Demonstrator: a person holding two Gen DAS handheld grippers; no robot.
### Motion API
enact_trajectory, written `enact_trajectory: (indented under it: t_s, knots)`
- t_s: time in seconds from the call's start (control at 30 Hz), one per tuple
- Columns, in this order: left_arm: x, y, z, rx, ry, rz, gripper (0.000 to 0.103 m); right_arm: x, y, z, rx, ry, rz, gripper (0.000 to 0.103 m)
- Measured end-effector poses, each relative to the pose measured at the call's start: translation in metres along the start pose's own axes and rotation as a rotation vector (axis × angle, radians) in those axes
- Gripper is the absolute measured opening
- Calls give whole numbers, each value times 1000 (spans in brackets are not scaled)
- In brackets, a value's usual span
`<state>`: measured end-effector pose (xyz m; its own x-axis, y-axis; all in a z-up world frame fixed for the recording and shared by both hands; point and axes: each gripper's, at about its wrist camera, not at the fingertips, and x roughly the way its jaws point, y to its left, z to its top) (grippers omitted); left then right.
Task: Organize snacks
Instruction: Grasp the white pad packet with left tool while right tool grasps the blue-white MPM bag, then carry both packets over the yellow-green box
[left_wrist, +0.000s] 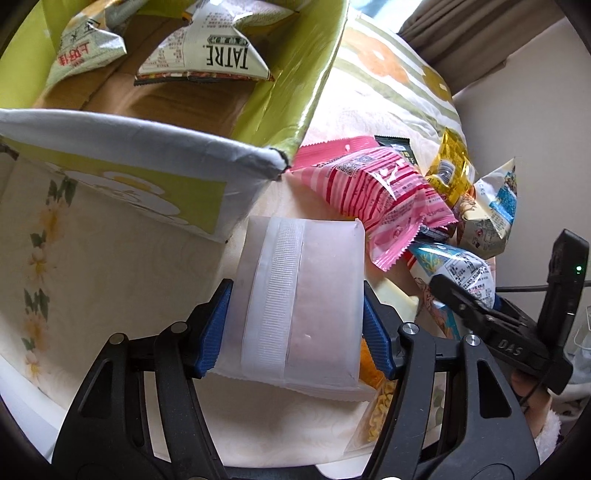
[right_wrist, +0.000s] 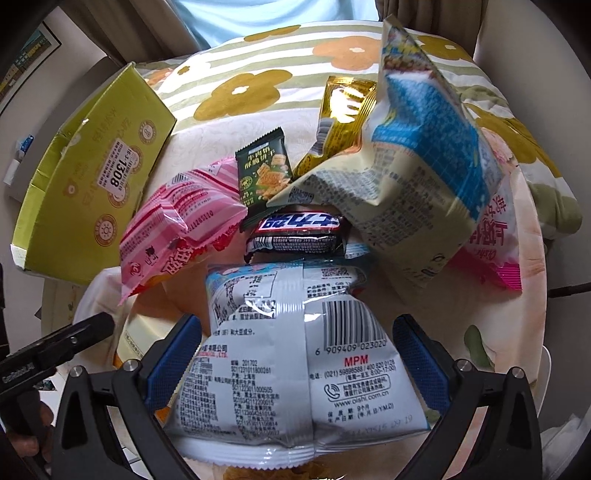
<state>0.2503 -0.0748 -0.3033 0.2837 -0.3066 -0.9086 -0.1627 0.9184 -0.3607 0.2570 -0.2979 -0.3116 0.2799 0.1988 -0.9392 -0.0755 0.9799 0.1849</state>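
Silver packet (right_wrist: 295, 354) hides orange snack beneath

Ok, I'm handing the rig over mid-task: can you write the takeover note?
Left gripper: jaws shut on a white packet, just outside the green box.
Right gripper: jaws open around a silver bag, not clamped.
Done: two packs lie in the box.
Left: the held packet, the silver bag, the pink pack, chocolate bar, dark green pack, gold pack and the big cream bag.
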Motion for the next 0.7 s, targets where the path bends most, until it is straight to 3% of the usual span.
enact_trajectory:
  t_s: [0.3,0.7]
  knots:
    - [-14,0,-13,4,-29,3,61,-4,2,-11,-15,2,16,77]
    - [-51,-12,-32,2,-87,3,61,-46,-7,-42,-13,-42,74,72]
